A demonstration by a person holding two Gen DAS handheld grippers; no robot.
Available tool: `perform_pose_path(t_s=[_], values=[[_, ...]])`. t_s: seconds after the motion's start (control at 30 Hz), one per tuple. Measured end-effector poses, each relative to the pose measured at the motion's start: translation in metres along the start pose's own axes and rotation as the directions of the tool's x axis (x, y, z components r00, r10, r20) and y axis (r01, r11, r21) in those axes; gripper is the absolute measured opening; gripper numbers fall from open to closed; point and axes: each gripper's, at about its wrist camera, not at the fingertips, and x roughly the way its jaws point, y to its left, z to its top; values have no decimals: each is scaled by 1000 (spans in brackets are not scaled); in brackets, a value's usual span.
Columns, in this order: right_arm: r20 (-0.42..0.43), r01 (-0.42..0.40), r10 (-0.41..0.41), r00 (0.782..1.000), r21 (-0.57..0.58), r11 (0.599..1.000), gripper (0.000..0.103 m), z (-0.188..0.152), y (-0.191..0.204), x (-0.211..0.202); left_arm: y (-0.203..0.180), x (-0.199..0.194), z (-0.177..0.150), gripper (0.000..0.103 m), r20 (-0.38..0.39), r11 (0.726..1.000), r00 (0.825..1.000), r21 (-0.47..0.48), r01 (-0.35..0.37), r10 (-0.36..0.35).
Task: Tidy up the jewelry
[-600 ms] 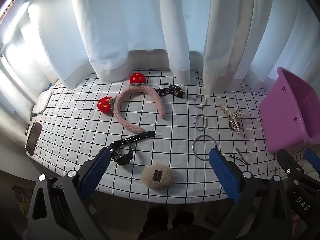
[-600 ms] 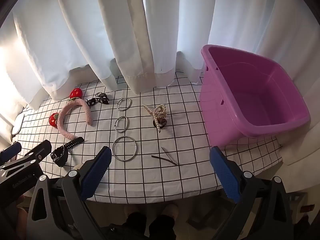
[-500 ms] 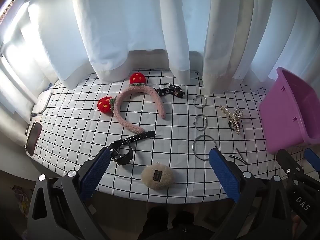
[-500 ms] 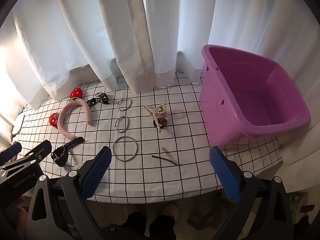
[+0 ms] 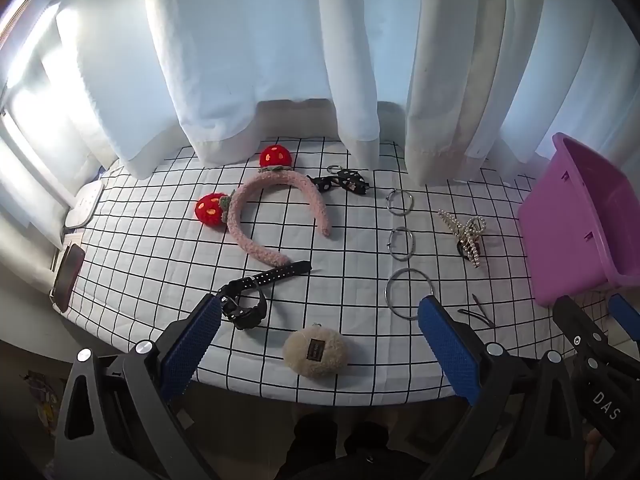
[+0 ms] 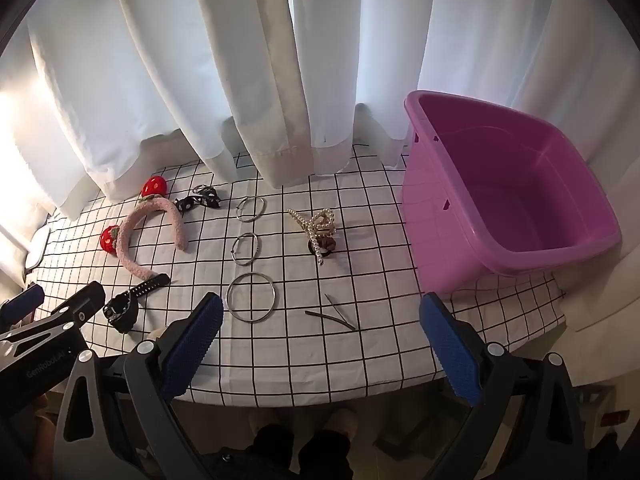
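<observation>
We hold both the left gripper (image 5: 320, 322) and right gripper (image 6: 322, 322) with fingers spread wide and empty over the checked surface (image 6: 400, 320), where pink headband (image 5: 276, 216), three metal rings (image 6: 251, 297), pearl clip (image 6: 316, 228) and what looks like hairpins (image 6: 332, 316) lie beside the purple basin (image 6: 500, 200).
</observation>
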Motion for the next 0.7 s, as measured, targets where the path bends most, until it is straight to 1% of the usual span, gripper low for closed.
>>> perform_pose_path(t_s=[0.7], values=[[-3,-2,2,1000,2,1000,94,0,2,0,1,0,-1,97,2,1000,1000,2,2,-2]])
